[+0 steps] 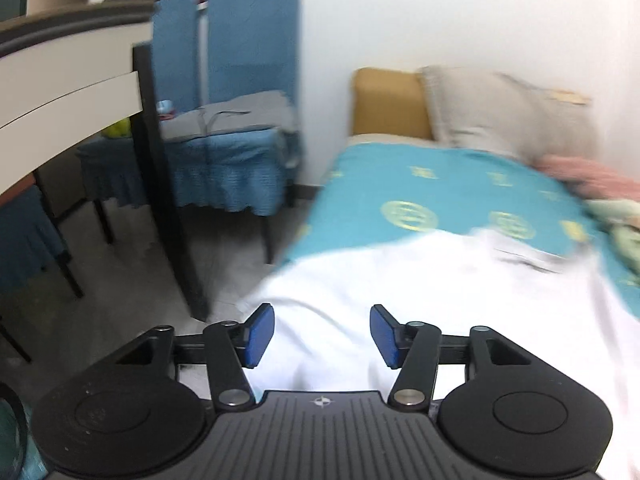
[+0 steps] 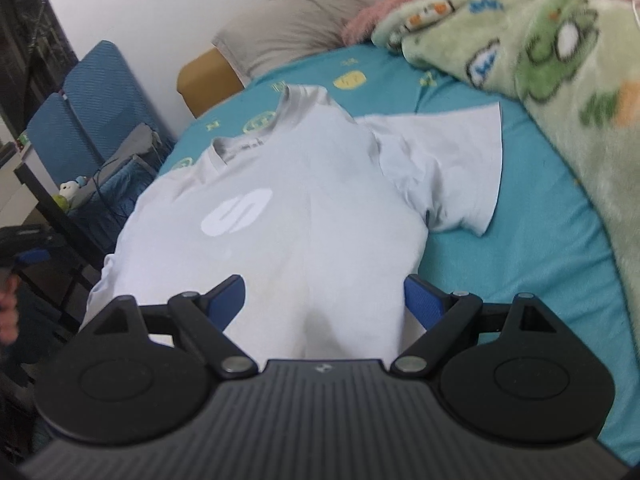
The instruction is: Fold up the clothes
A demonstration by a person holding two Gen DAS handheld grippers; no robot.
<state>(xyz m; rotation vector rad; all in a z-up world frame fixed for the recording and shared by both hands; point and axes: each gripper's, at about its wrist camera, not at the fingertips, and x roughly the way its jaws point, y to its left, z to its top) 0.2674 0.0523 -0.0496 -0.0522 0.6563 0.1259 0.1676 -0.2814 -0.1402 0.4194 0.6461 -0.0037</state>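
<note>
A white T-shirt with a white oval logo lies face up on the teal bed sheet, collar toward the pillow, right sleeve spread flat. Its left side hangs over the bed's edge. My right gripper is open, its blue pads straddling the shirt's lower hem area. In the left wrist view the same shirt shows blurred and white. My left gripper is open over the shirt's edge near the bedside, nothing between its pads. The left gripper's tip also peeks in at the far left of the right wrist view.
A green cartoon blanket with pink lining is heaped on the bed's right side. A grey pillow leans on a tan headboard. Blue-covered chairs and a dark table leg stand beside the bed.
</note>
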